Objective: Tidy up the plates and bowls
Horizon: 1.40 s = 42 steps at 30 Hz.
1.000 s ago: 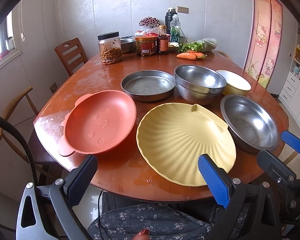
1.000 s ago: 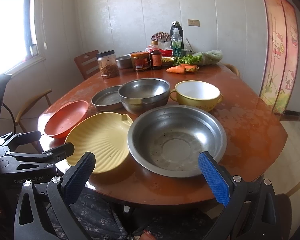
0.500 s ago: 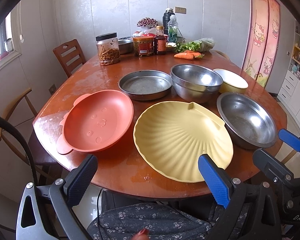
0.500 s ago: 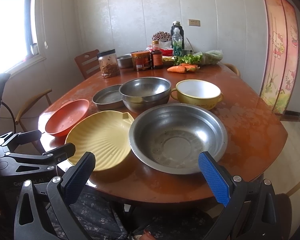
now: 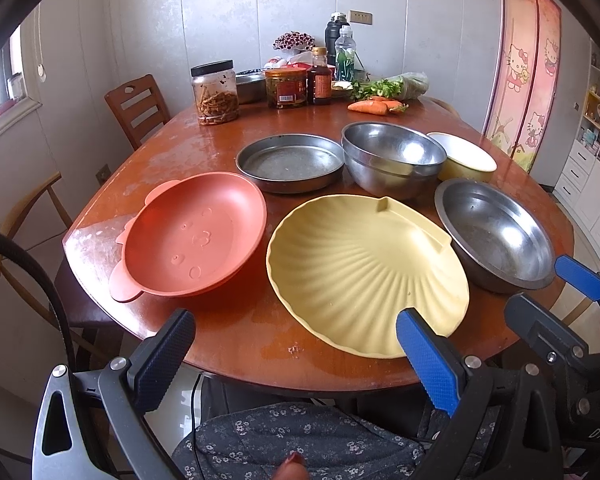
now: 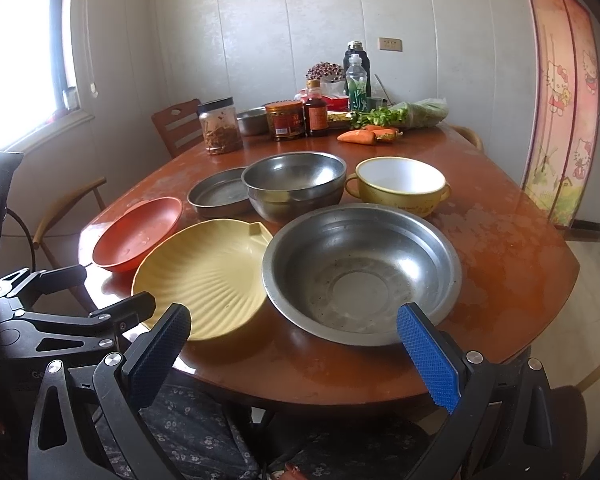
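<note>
On the brown table [image 5: 236, 344] lie an orange plate [image 5: 192, 240], a yellow shell-shaped plate [image 5: 360, 272], a flat steel pan [image 5: 290, 162], stacked steel bowls [image 5: 392, 160], a wide steel basin [image 5: 496, 236] and a yellow enamel bowl [image 5: 466, 156]. My left gripper [image 5: 296, 360] is open and empty, at the near table edge in front of the yellow plate. My right gripper [image 6: 296, 356] is open and empty, in front of the steel basin [image 6: 360, 272]. The yellow plate [image 6: 204, 276] and orange plate [image 6: 140, 232] lie to its left.
Jars and bottles [image 5: 286, 88], carrots [image 5: 370, 106] and greens [image 5: 384, 88] stand at the table's far end. Wooden chairs [image 5: 138, 108] stand at the left. A pink curtain [image 5: 528, 60] and white shelves [image 5: 596, 152] are to the right.
Both grippers have crept slightly forward toward the table. Nothing on the table has moved and both grippers stay open.
</note>
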Tool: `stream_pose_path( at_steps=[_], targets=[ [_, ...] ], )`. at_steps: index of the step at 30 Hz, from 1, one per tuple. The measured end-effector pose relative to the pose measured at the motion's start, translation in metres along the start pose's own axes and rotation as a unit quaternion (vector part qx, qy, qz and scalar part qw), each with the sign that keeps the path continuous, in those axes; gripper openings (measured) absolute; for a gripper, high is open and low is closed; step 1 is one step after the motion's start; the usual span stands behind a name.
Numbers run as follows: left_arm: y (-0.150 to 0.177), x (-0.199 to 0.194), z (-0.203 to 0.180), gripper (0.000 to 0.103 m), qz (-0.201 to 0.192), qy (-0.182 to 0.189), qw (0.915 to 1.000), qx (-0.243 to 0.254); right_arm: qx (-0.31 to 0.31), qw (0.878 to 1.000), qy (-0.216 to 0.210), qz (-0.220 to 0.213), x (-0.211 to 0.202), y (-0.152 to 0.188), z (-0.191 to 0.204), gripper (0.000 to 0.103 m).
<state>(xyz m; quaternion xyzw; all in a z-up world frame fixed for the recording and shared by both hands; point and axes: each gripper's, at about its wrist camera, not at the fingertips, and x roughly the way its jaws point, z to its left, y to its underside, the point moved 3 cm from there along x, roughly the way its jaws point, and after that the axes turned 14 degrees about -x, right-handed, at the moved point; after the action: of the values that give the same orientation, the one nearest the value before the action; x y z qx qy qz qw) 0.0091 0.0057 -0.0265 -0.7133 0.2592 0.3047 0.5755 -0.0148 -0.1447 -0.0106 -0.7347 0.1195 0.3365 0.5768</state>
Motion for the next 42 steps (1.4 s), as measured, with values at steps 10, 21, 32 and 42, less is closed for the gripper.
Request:
stream_pose_path(
  at_steps=[10,21,32,42],
  targets=[
    [0.0,0.003,0.004,0.101,0.005,0.009,0.9999,-0.006,-0.002,1.0,0.001,-0.001,0.003,-0.001,0.002,0.103],
    [-0.008,0.009,0.02,0.101,0.011,0.016,0.9994,-0.027,-0.01,1.0,0.008,-0.004,0.01,-0.014,0.005,0.103],
    [-0.033,0.008,0.068,0.101,0.005,-0.002,0.9964,-0.085,-0.034,0.999,-0.022,-0.006,0.027,-0.057,0.027,0.103],
    [-0.054,0.014,0.115,0.101,0.006,-0.022,0.992,-0.124,-0.075,0.994,-0.079,-0.004,0.054,-0.107,0.066,0.103]
  ],
)
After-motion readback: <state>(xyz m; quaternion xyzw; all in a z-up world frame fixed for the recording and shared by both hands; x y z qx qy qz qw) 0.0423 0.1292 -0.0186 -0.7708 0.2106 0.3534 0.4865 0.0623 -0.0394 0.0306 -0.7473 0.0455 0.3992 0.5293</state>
